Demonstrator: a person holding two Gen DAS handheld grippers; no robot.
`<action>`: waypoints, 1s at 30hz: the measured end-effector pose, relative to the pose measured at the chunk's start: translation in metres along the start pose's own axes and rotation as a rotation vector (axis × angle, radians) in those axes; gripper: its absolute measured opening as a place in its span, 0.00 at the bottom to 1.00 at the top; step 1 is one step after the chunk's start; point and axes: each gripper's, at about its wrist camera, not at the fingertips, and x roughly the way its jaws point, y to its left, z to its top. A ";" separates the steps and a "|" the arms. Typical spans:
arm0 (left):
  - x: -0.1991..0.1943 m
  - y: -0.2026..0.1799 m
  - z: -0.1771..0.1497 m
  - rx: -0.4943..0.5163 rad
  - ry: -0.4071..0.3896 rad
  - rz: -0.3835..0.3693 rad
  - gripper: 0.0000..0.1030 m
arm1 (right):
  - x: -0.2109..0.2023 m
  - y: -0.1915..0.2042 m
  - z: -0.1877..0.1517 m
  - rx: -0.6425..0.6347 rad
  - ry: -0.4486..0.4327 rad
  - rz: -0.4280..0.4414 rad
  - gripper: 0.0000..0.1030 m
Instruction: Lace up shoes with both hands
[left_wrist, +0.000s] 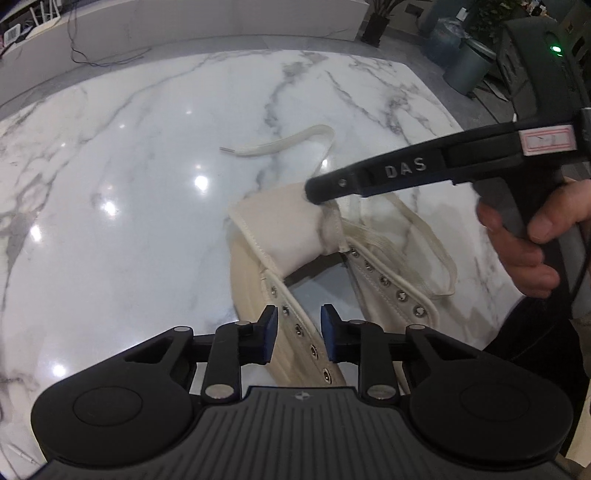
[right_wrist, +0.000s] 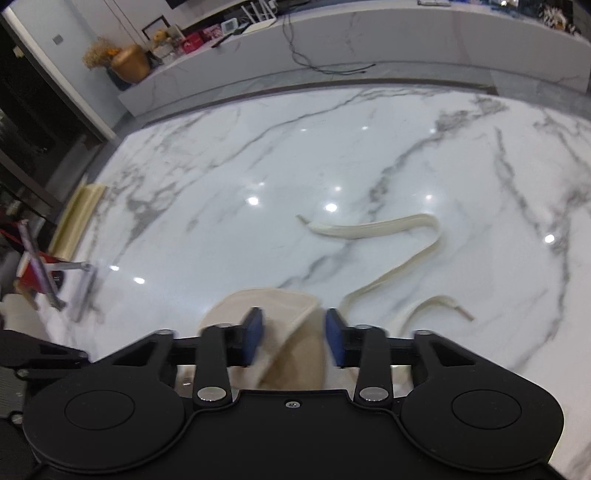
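- My left gripper sits nearest in the left wrist view, jaws parted, with the near eyelet flap of the shoe running between the blue pads; I cannot tell whether either pad touches the canvas.
- The cream high-top lies on the white marble counter, opened wide, its two eyelet rows spread apart and every visible eyelet unthreaded.
- Just beyond, the shoe's tongue stands folded up and back.
- My right gripper reaches in from the right side of that view, its black tip at the top edge of the tongue; a hand wraps its grey handle.
- In the right wrist view the right gripper has its jaws apart, the pale tongue lying between the blue pads, with a gap on each side. This view is blurred.
- The shoelace trails loose across the counter past the shoe, one metal-tipped end lying well out on the marble.
- In the right wrist view the lace curls in a long S, its other tipped end off to the right.
- Farther left, a roll of yellowish material lies at the counter's edge.
- Far back, a white ledge carries a gold vase and clutter.
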 end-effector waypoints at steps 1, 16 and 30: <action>-0.001 0.001 -0.001 -0.002 -0.002 0.009 0.23 | -0.002 0.001 -0.002 -0.001 0.000 0.005 0.18; -0.003 0.003 -0.007 0.007 -0.011 0.058 0.23 | -0.025 0.013 -0.022 -0.022 -0.022 0.005 0.04; -0.001 0.007 -0.004 0.009 0.015 0.044 0.25 | -0.004 -0.004 -0.006 -0.015 0.006 -0.009 0.04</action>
